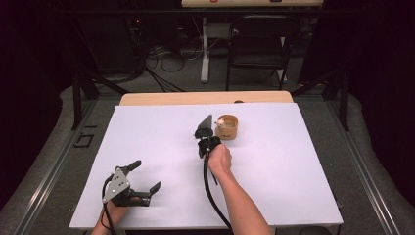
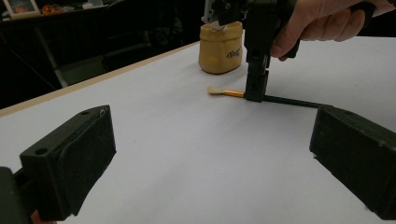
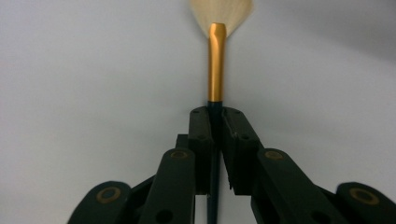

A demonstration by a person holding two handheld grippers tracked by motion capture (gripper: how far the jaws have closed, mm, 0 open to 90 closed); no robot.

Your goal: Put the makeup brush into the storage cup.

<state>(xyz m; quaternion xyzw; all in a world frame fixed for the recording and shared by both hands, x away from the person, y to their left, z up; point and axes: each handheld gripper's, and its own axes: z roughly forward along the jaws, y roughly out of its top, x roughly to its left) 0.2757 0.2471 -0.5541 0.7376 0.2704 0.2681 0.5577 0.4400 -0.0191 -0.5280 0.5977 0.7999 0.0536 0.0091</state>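
Observation:
A brush with a gold ferrule (image 3: 216,65), pale bristles and a dark handle lies flat on the white table top (image 1: 293,171). My right gripper (image 3: 214,116) points straight down and is shut on the brush handle just behind the ferrule. In the left gripper view the same brush (image 2: 226,92) lies under the right gripper (image 2: 256,93), whose hand grips it from above. In the high view the right gripper (image 1: 202,147) stands mid-table. A tan cup (image 1: 227,127) with something white in it stands just behind. My left gripper (image 1: 147,175) rests at the near left, open and with nothing between its fingers.
The tan cup (image 2: 220,49) sits close behind the brush head. A wooden strip (image 1: 205,98) edges the far side of the table. Beyond it stand a dark chair (image 1: 257,46) and cables on the floor.

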